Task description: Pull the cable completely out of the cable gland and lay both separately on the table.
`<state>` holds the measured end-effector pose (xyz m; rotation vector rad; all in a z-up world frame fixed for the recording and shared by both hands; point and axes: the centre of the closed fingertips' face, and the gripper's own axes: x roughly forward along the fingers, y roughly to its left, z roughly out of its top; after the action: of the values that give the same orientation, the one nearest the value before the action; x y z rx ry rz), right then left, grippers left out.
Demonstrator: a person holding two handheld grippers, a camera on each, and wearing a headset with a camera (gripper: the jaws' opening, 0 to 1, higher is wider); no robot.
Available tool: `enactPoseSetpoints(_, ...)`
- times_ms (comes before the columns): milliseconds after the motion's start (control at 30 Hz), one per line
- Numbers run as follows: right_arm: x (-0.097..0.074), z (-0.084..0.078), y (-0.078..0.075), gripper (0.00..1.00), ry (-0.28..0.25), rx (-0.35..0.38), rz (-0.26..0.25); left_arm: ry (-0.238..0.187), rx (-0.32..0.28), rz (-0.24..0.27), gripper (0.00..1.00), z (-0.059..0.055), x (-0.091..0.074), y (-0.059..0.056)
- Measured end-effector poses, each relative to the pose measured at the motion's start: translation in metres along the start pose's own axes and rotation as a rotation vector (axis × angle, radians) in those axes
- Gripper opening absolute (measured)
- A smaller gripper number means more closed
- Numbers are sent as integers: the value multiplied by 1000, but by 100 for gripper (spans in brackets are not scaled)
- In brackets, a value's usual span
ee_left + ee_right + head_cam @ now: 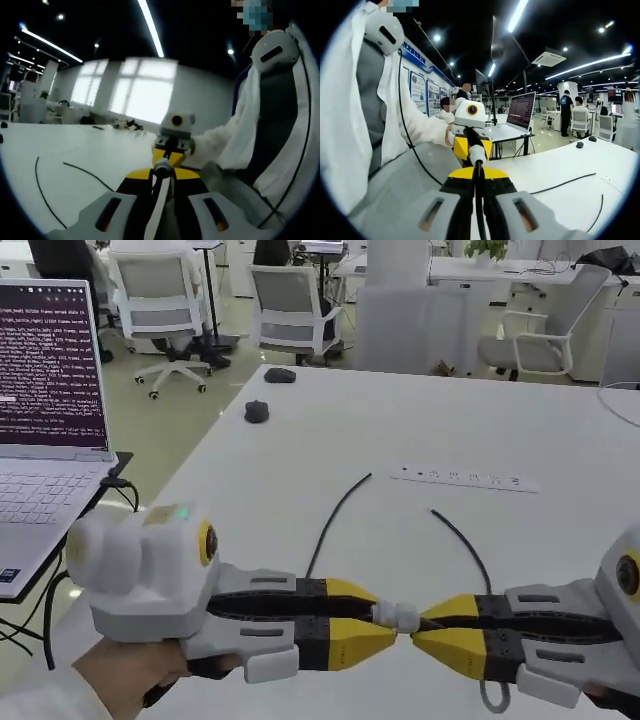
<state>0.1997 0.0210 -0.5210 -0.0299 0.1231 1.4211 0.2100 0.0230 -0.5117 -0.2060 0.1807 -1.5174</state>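
- The left claw [385, 625] is clamped on the white cable gland [397, 617], held just above the desk [300, 460] at the near edge of the head view.
- The right claw [418, 635] faces it tip to tip. Its jaws are closed on the black cable [478, 197], which in the right gripper view runs up between them and into the gland.
- My read is that the pull-out step is in hand: both pieces are gripped, the claws sit nearly touching, and the cable has not yet come free of the gland.
- The next move calls for drawing the claws straight apart along the cable's line. The left must hold the gland firmly and the right must not slip. The right may have to re-grip further down if the cable is long.
- After that, each piece needs its own bare patch of desk, with the two well apart.
- Beyond the claws, two loose black leads [340, 520] lie on the desk, so the freed cable is best kept off them.
- Farther out lie a white power strip [465, 478] and two mice [257, 412], with a laptop [45, 490] off to the left.
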Motion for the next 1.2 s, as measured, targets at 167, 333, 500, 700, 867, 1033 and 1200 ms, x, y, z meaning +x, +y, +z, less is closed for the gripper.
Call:
enactPoseSetpoints(167, 5, 4, 3, 1, -35, 5, -16, -20, 27, 28, 21, 2, 1, 4)
enactPoseSetpoints(333, 9, 12, 5, 1, -74, 5, -7, -38, 33, 12, 28, 4, 6, 0)
enactPoseSetpoints(500, 10, 13, 8, 2, -84, 16, 8, -50, 19, -17, 20, 6, 7, -5)
enactPoseSetpoints(700, 11, 5, 11, 2, -38, 35, 27, -24, 5, -31, 17, 3, 7, -8)
enactPoseSetpoints(867, 12, -14, 8, 2, 110, -10, 36, 23, 34, -9, 17, -6, 8, -3)
enactPoseSetpoints(1033, 13, -22, 8, 2, 132, -55, 36, 45, 47, -1, 16, -11, 6, -3)
enactPoseSetpoints(1200, 9, -41, 2, 2, 211, -122, 27, 64, 58, 13, 16, -13, 3, 0)
